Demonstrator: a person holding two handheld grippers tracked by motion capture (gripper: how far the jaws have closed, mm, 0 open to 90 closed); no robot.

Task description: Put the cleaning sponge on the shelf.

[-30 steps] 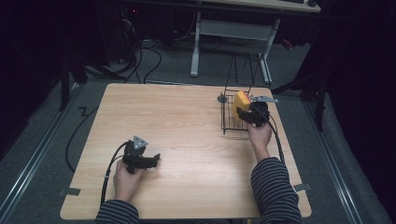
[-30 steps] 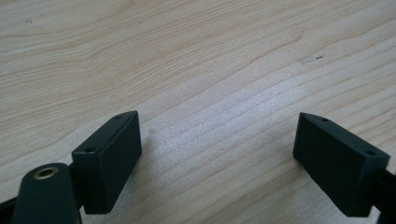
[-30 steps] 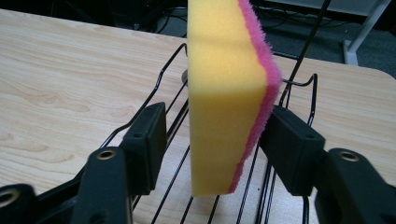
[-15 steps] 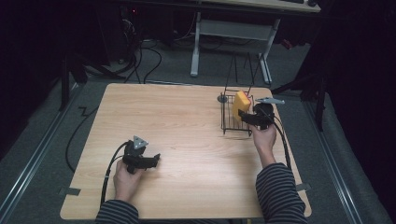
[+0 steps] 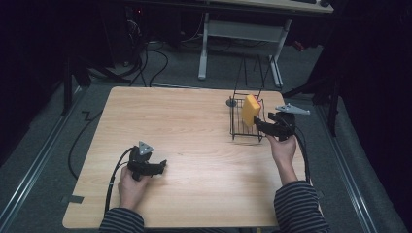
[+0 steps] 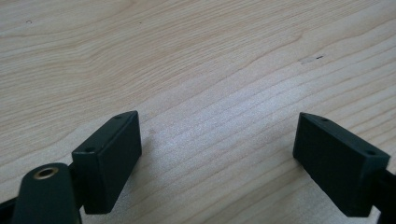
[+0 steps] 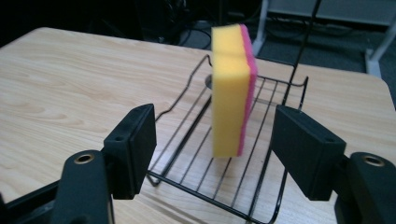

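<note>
Black right gripper (image 5: 261, 124) near the right edge of the table (image 5: 194, 111), jaws spread and lately narrowed a little after opening, nothing between the pads. Just ahead of it, yellow sponge (image 7: 231, 88) with a pink backing, standing on end inside the wire rack (image 7: 261, 196), free of both jaws. Seen from above, same sponge (image 5: 250, 110) upright in the rack (image 5: 235, 131), toward the far right corner of the table. Further out, left gripper (image 5: 156, 167) resting low near the front edge, jaws wide apart over bare wood, pinching nothing. Main risk, by judgement: tall narrow sponge balanced on thin wires, so easily tipped flat or off the rack's open front. Likely causes: a jaw brushing it on the way out, a knock to the rack's rim from the gripper or its trailing cable, or the light rack sliding across the smooth wood. Safer with a straight pull back, clear of the wires.
</note>
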